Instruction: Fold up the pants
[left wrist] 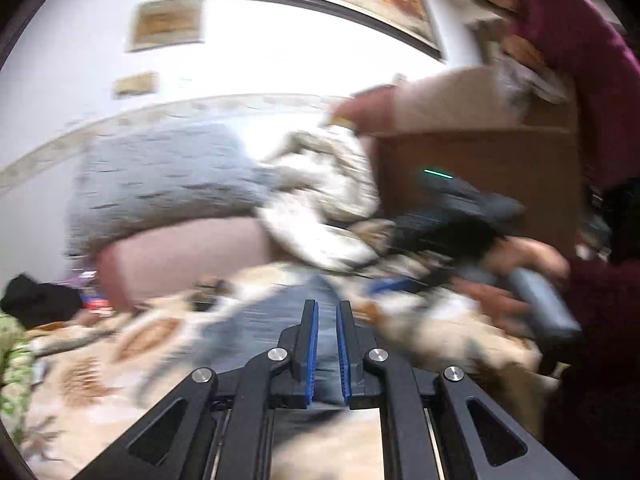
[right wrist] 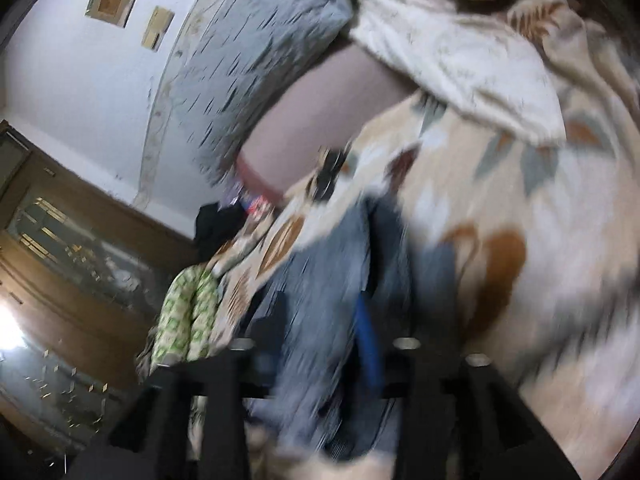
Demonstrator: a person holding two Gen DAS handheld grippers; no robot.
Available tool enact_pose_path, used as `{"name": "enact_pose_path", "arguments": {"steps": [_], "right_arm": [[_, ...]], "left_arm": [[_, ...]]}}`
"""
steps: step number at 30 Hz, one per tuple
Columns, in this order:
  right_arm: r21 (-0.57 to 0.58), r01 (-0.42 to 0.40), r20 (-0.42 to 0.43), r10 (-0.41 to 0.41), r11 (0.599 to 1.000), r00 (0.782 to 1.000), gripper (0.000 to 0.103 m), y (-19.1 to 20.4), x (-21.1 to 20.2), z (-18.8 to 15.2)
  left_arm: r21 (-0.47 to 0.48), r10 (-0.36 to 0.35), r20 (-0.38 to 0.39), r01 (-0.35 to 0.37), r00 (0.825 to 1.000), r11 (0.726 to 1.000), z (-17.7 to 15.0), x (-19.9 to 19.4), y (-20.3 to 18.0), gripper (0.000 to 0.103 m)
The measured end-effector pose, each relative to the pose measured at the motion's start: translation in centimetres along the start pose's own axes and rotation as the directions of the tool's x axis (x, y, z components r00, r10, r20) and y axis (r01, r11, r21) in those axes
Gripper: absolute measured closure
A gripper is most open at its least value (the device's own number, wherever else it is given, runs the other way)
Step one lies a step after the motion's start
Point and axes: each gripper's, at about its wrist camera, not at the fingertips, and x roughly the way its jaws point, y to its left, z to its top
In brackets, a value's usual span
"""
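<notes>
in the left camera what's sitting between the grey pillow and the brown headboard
In the left wrist view, a crumpled cream blanket is bunched between the grey pillow and the brown headboard, spilling down toward the patterned bedspread.

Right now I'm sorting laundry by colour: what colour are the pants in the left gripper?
Blue-grey denim pants; clearest in the left wrist view.

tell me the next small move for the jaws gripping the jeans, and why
Probably lift both ends a little and draw them apart to pull the cloth taut. The left gripper has its jaws nearly shut on the blue jeans; the right gripper sits buried in bunched denim over the patterned bedspread. Heavy blur hides the right jaws.
</notes>
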Motion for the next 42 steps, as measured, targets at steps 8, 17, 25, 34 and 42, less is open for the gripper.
{"name": "enact_pose_path", "arguments": {"steps": [8,17,25,34,42], "right_arm": [[0.068,0.033,-0.045,-0.03,0.997,0.999,0.047,0.5,1.6,-4.2],[0.049,0.023,-0.106,-0.018,0.998,0.994,0.055,0.4,5.7,-4.6],[-0.146,0.066,0.112,-0.05,0.987,0.992,0.088,3.7,0.2,-3.6],[-0.104,0.341,-0.074,-0.349,0.934,0.934,0.086,-2.2,2.3,-4.5],[-0.127,0.369,0.091,-0.359,0.921,0.929,0.065,0.5,-1.8,-2.6]], "left_arm": [[-0.207,0.059,-0.134,-0.086,0.989,0.974,-2.5,2.9,9.9,0.092],[-0.199,-0.014,-0.286,-0.045,0.958,0.979,-6.7,7.3,9.1,0.092],[-0.148,-0.067,-0.26,0.029,0.963,0.989,-5.4,6.7,6.4,0.091],[-0.113,-0.064,-0.332,0.028,0.941,0.993,-5.6,8.1,4.9,0.088],[-0.162,-0.045,-0.23,0.007,0.972,0.987,-3.7,7.3,5.5,0.049]]}}
